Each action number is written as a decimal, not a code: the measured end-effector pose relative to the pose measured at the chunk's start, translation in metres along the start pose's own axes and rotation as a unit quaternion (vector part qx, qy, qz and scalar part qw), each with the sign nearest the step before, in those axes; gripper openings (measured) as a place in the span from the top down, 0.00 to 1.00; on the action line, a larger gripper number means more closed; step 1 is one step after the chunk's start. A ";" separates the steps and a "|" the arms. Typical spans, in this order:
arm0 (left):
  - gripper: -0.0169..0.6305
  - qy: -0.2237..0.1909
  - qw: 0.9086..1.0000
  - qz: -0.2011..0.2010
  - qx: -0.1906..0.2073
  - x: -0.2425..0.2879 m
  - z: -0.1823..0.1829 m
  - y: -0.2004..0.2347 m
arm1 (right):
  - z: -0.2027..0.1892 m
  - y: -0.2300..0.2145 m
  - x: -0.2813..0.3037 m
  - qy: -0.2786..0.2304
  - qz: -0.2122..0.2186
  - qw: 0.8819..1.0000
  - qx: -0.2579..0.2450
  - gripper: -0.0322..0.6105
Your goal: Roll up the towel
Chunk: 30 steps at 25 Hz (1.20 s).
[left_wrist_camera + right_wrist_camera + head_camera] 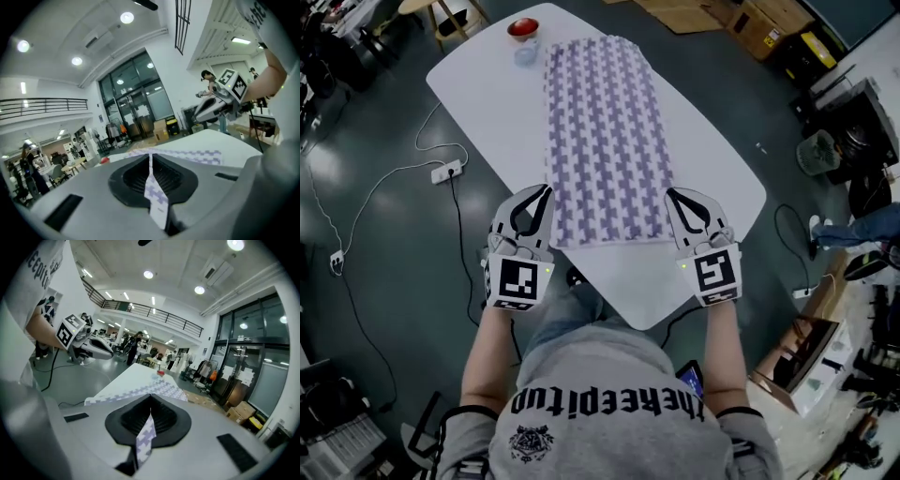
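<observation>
Purple-and-white patterned cloth, the towel [605,141], lies flat and unrolled along the white bench [487,103], stretching away ahead of both grippers. We hold the left gripper [544,193] at the towel's near left corner and the right gripper [673,195] at its near right corner. The near hem runs across the gap between the two.

In the left gripper view, we see the jaws closed together with a thin fold of the towel's edge pinched between the pads. In the right gripper view, we see the same condition: the jaws are fully together and a strip of the patterned cloth is clamped between them.

Both grippers point forward and slightly downward, level with each other and well apart.

Beyond the far end of the towel, well ahead of the left gripper, a red bowl [523,28] stands on the bench. A clear item sits just beside it; we cannot identify it. To the left of the left gripper, a white power strip [445,172] lies on the grey floor [375,262].
</observation>
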<state>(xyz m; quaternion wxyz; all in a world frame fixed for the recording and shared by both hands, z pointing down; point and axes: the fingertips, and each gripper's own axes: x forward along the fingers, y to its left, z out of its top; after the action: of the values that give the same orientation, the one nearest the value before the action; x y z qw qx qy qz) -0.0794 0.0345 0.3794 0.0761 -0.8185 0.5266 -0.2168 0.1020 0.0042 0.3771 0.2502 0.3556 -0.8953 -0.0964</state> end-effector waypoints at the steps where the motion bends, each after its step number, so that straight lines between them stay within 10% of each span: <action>1: 0.96 0.022 0.999 -0.024 0.013 0.007 -0.016 -0.012 | -0.014 0.003 0.006 0.018 0.016 1.000 -0.006 0.95; 16: 0.73 0.220 0.927 -0.251 0.168 -0.004 -0.182 -0.117 | -0.187 0.088 0.021 0.235 0.231 0.937 -0.115 0.81; 23: 0.72 0.261 0.902 -0.275 0.206 -0.004 -0.211 -0.120 | -0.228 0.093 0.021 0.295 0.267 0.903 -0.166 0.78; 30: 0.88 0.282 0.896 -0.255 0.231 0.003 -0.227 -0.116 | -0.244 0.089 0.026 0.313 0.265 0.897 -0.166 0.90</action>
<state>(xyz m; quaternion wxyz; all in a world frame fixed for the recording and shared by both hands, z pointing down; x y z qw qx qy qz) -0.0810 0.1060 0.6239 0.0537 -0.7884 0.2345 -0.5661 0.1594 0.0525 0.6273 0.5888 0.0704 -0.8032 -0.0576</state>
